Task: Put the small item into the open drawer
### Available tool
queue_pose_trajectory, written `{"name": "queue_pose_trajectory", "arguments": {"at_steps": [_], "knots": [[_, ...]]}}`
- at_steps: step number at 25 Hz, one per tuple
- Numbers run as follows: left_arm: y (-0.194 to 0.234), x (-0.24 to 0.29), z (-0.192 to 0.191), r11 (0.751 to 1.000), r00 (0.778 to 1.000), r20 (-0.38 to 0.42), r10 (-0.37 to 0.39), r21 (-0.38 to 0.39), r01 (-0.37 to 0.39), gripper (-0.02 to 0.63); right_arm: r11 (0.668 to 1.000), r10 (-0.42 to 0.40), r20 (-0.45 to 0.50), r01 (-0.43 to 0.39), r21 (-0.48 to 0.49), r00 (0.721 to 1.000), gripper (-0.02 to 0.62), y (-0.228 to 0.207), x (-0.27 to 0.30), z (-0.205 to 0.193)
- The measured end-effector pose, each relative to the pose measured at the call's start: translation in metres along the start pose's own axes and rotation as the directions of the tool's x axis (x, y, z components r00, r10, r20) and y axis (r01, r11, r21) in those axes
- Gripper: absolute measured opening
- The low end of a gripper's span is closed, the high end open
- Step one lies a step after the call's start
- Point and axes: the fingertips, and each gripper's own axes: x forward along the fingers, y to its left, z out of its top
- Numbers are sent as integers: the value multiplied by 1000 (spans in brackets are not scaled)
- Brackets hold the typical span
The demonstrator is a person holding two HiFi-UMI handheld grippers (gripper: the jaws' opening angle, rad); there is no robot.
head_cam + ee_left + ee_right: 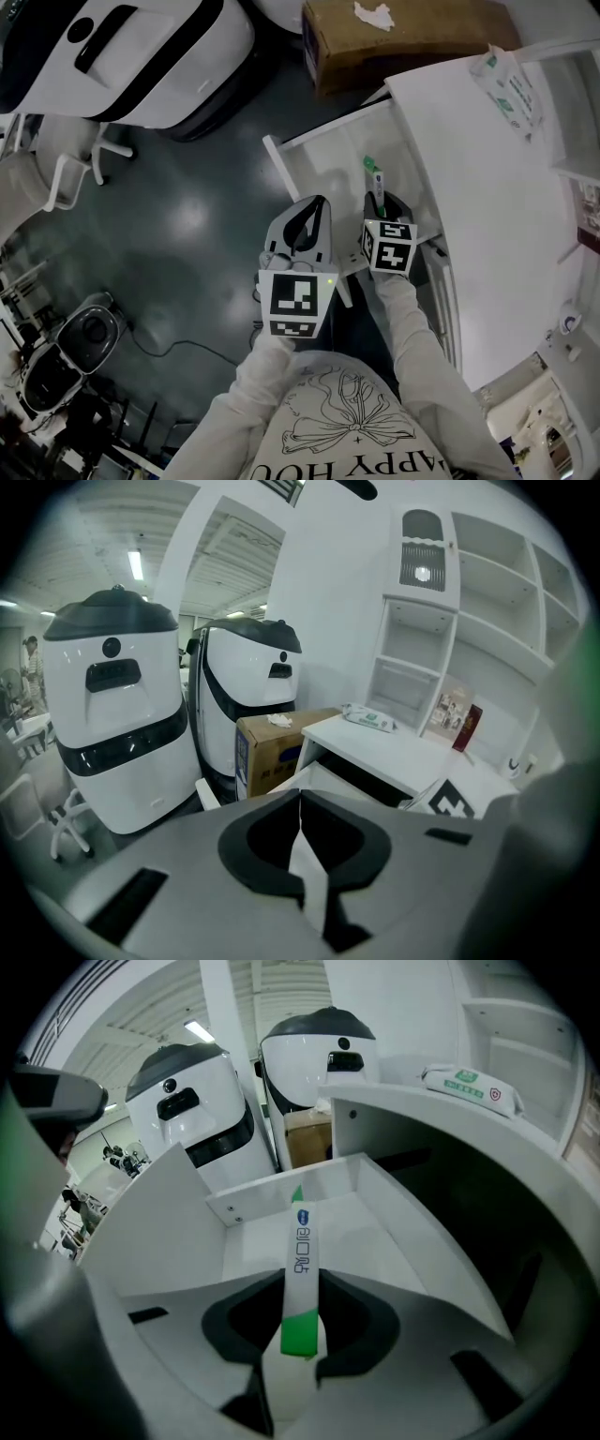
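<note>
Your right gripper [301, 1330] has its jaws clamped on the small item [301, 1255], a slim white strip with a green end and a blue mark; the pads pinch the green end, so the printed length juts forward past the tips and would be first into the drawer; in the head view the small item [374, 174] pokes out ahead of the right gripper [380, 202], over the open drawer [314, 155] and, as far as I can tell, not yet resting on its floor. You hold that gripper tilted steeply down, which I take as aiming the strip at the bare drawer bottom [375, 1232] and clearing the front edge of the desk top [487, 197] above it. Your left gripper [301, 846] has its jaws together with nothing between them; it hangs just beside the right one at the drawer's outer side [305, 225], probably parked clear of the drop.
</note>
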Motion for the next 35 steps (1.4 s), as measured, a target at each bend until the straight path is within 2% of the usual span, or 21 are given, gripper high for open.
{"name": "queue_pose_trajectory", "arguments": {"at_steps": [11,16,19,27,31,35], "knots": [[5,4,-11,1000,1000,-19,-3,-18,3,6,1000,-18,-92,18,0,996,92,-5,43,-24],[6,3,-9,1000,1000,-11,-7,-17,6,7,1000,-17,-83,16,-7,996,99,-1,45,-19],[5,1,-5,1000,1000,-2,-8,-13,8,6,1000,0,-46,1,8,999,152,2,38,-8],[-2,-16,25,1000,998,60,4,7,-4,6,1000,-12,132,13,-5,991,139,6,-30,52],[-10,-33,50,1000,993,114,9,20,-11,6,999,-17,246,24,-26,969,121,14,-86,93],[-16,-43,86,999,983,181,7,49,-17,6,1000,-15,371,18,-4,928,112,17,-140,141]]}}
